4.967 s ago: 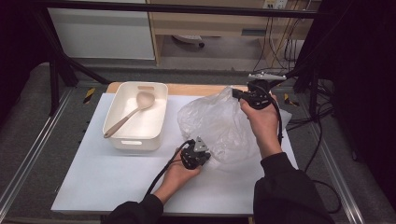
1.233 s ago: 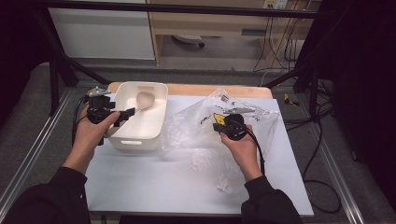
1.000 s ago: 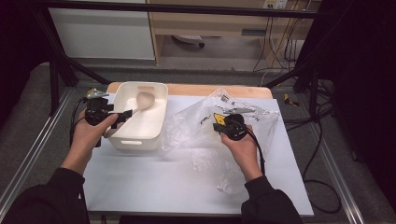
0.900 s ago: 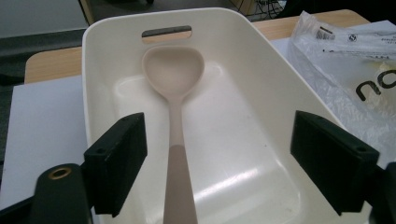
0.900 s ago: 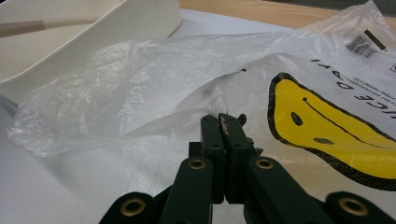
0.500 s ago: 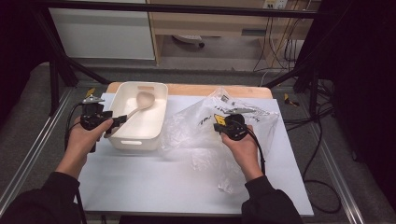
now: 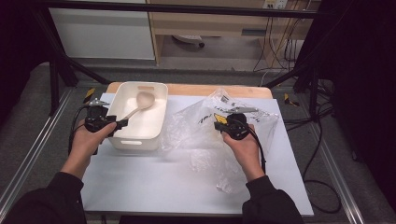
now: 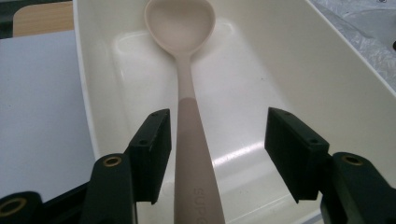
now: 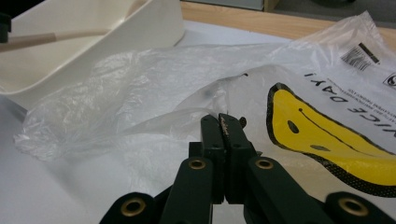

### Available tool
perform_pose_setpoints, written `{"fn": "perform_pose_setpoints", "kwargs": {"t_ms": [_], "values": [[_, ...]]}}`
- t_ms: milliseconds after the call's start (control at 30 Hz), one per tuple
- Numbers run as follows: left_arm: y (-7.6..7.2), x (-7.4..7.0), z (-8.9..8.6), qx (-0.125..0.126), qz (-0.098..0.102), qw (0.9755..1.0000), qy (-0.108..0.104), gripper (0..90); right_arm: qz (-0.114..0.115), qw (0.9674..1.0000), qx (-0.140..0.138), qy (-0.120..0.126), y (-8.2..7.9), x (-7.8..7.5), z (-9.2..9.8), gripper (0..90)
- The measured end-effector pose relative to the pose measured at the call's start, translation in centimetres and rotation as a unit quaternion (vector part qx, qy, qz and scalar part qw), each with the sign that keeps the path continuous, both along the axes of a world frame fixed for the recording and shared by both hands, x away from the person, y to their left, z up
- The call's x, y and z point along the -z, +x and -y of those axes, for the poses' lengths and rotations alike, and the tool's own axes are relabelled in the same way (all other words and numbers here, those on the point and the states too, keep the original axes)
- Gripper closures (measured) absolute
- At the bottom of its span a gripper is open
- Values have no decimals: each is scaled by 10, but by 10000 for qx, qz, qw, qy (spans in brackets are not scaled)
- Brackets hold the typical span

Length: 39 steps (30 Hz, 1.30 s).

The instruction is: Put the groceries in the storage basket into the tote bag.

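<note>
Spoon (image 8: 187, 93) lies ungrabbed in tub (image 7: 154, 123) — left gripper (image 8: 212, 154) gapes astride its handle; right gripper (image 9: 223, 140) pinches bag (image 9: 154, 93) — bagging undone, I'd judge.

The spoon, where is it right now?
The spoon lies inside the white tub at the left of the table in the high view, its handle between the open jaws of the left gripper.

Spoon (image 8: 191, 116) handle end cut off

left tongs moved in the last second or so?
Yes. The left tongs slid back toward the person along the white bin's left wall, open astride the spoon handle.
</note>
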<state>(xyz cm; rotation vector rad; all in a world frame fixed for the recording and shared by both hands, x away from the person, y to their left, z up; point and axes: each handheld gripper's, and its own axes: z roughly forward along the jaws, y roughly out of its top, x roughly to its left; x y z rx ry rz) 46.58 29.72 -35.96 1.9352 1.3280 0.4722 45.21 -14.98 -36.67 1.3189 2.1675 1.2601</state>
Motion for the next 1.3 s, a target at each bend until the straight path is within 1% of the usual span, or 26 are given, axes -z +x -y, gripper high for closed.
{"fn": "perform_pose_setpoints", "kwargs": {"t_ms": [133, 200, 433, 633, 767, 833, 1000, 1100, 1300], "values": [[2, 2, 0, -17, -9, 10000, -6, 422, 156, 9998, 16, 123, -2, -8, 3, 900], [2, 3, 1, -10, -20, 10000, 42, 434, 223, 9996, 12, 191, -3, -11, 4, 900], [4, 4, 3, -19, -33, 10000, 92, 482, 349, 9991, -68, 241, -4, -17, 2, 900], [5, 7, 1, -59, -64, 9999, 104, 528, 337, 9992, -74, 224, -4, -17, 2, 900], [3, 9, 0, -109, -71, 9999, 69, 553, 308, 9993, -60, 217, -3, -16, 3, 900], [3, 11, -2, -127, -91, 9999, 41, 573, 291, 9993, -56, 218, -3, -15, 4, 900], [3, 15, -4, -155, -166, 9997, 63, 606, 258, 9995, -42, 203, -3, -14, 4, 900], [3, 16, -4, -160, -162, 9997, 45, 616, 253, 9995, -42, 183, -2, -13, 5, 900], [5, 19, -2, -195, -156, 9997, 79, 628, 252, 9995, -43, 170, -2, -12, 5, 900]]}}
